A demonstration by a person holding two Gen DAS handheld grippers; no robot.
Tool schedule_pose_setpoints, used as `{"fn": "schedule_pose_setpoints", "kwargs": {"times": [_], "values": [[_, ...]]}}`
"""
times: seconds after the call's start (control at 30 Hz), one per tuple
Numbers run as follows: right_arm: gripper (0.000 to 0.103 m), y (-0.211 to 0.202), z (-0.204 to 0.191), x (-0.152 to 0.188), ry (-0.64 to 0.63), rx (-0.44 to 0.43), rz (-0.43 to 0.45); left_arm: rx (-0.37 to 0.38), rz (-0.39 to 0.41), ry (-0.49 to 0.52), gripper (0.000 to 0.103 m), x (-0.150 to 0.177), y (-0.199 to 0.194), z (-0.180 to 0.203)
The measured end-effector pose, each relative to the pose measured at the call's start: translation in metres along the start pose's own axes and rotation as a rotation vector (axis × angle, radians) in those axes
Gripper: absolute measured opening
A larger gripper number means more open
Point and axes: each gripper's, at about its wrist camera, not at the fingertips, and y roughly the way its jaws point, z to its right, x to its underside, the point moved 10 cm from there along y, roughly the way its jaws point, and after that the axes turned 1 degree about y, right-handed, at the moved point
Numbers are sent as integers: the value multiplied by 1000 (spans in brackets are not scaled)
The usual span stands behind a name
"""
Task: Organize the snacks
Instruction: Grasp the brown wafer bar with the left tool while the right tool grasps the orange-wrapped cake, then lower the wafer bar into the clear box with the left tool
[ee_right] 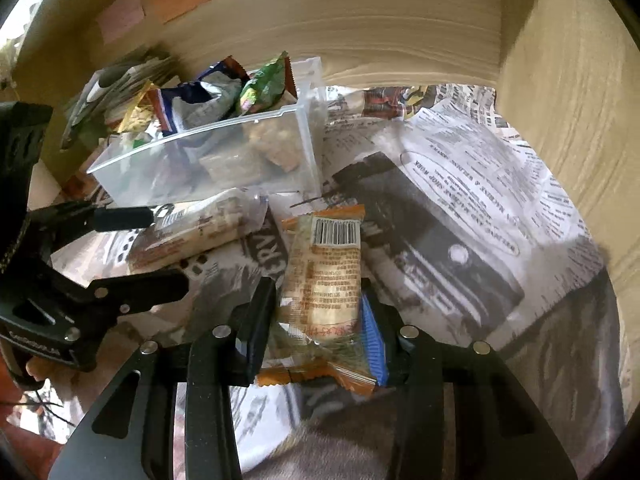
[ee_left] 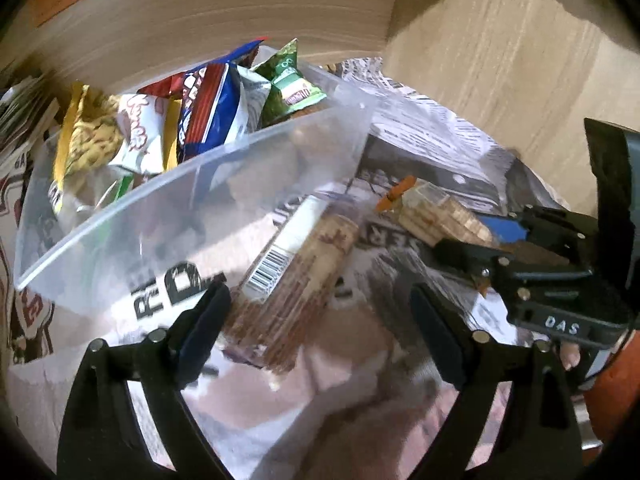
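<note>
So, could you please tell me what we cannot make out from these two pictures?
- Clear bin, left wrist view: its lower contents, hazed by the frosted wall and motion blur.
- Orange-ended snack packet, right wrist view: its brand, the print too small; its near end is hidden between the right tool's fingers.
- Long cracker packet, left wrist view: label blurred.

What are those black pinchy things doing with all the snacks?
A person is tidying snacks with a tool in each hand. The right tool is pinching an orange-edged snack packet. The left tool is open, with a long brown snack packet between its fingers, lying on the newspaper; it isn't gripped yet. Behind them sits a clear plastic bin already stuffed with other snack bags.
</note>
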Motion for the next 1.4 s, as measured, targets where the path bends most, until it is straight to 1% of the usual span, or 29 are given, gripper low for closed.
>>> {"fn": "schedule_pose_setpoints", "kwargs": {"times": [0.03, 0.1, 0.17, 0.23, 0.33, 0.43, 0.5, 0.53, 0.6, 0.7, 0.77, 0.8, 0.9, 0.97, 1.07, 1.27, 1.4], "values": [[38, -2, 0, 1, 4, -2, -1, 3, 0, -5, 84, 1, -4, 0], [38, -6, -1, 2, 13, -2, 5, -5, 13, -12, 84, -1, -8, -2], [38, -6, -1, 0, 12, 10, 12, -32, 38, -18, 84, -7, -10, -10], [38, -4, 0, -2, 10, 16, 15, -50, 45, -35, 84, -13, -7, -17], [38, 0, -1, -2, 15, 9, 9, -55, 25, -46, 84, -15, 4, -27], [38, 7, 0, -4, 11, 20, 9, -48, -13, -56, 83, -13, 22, -29], [39, 11, 1, -6, 8, 25, 10, -37, -26, -65, 79, -10, 30, -27], [39, 12, 2, -7, 7, 27, 11, -47, -13, -58, 74, -11, 30, -27], [39, 14, 2, -8, 6, 26, 17, -32, -7, -36, 63, -9, 28, -21], [39, 16, 1, -8, -1, 20, 25, -33, 3, -14, 53, -5, 22, -16], [34, 15, 1, -9, 1, 34, 34, -40, 11, -12, 47, -1, 16, -15], [34, 13, 1, -8, 3, 29, 37, -45, 14, -15, 45, 1, 14, -16], [33, 7, -2, -9, 7, 19, 55, -58, 28, -33, 45, 6, 11, -14], [33, 0, -6, -11, 3, 17, 76, -68, 46, -53, 45, 9, 3, -19], [33, -13, -13, -16, -10, 10, 109, -63, 83, -81, 45, 8, -14, -20], [33, -37, -28, -32, -42, -18, 182, -64, 184, -106, 45, 2, -61, -22], [33, -48, -41, -44, -67, -43, 223, -88, 250, -111, 45, -7, -90, -27]]}}
